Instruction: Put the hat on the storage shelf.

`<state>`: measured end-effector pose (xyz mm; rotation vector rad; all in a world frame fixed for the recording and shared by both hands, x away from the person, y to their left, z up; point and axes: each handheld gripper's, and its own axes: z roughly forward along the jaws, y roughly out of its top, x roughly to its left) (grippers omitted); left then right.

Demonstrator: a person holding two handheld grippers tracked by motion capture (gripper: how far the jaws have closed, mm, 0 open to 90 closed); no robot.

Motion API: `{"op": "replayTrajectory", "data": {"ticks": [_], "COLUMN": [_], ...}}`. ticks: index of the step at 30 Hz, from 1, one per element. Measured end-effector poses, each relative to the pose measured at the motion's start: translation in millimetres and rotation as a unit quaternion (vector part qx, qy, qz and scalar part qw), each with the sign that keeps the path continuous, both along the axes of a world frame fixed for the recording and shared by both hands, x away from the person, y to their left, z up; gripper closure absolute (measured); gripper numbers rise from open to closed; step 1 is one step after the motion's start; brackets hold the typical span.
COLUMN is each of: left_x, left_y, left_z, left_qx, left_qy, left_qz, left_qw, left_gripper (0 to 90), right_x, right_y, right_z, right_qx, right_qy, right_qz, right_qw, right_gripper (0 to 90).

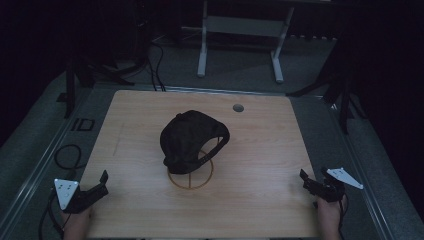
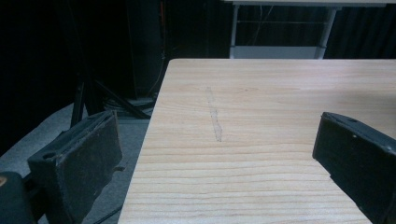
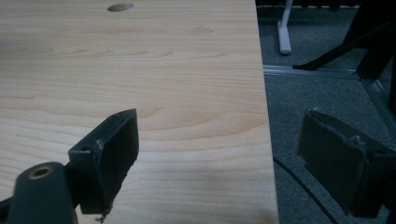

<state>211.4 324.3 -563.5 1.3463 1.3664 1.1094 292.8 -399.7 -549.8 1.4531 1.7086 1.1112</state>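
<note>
Both tongs, left [image 1: 103,178] and right [image 1: 303,176], gaped empty at the table [image 1: 260,150] corners; cap [image 1: 192,137] sat untouched on its stand [image 1: 190,176]. Nothing begun, by my reckoning.

The left hand-held gripper [image 1: 102,181] rests low at the near left, jaws spread wide. The right hand-held gripper [image 1: 306,180] sits at the near right, jaws likewise wide apart, both empty.

One black cap [image 1: 192,139] — one gold wire stand [image 1: 190,176] — one table [image 1: 260,150] — two claws.
</note>
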Motion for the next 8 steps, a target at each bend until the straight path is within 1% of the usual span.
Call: {"op": "replayTrajectory", "data": {"ticks": [4, 8], "left_x": [0.2, 0.0], "left_y": [-0.2, -0.1], "left_z": [0.0, 0.0], "left_qx": [0.000, 0.001], "left_qy": [0.000, 0.000], "left_qz": [0.000, 0.000], "left_qw": [1.0000, 1.0000], "left_gripper": [1.8, 1.8], "right_x": [-0.1, 0.6], "right_y": [-0.7, 0.4], "right_z": [-0.4, -0.7], "right_qx": [0.001, -0.004], "right_qy": [0.000, -0.001], "right_qz": [0.001, 0.006], "right_qw": [1.0000, 1.0000], "right_gripper": [13.1, 13.4]}}
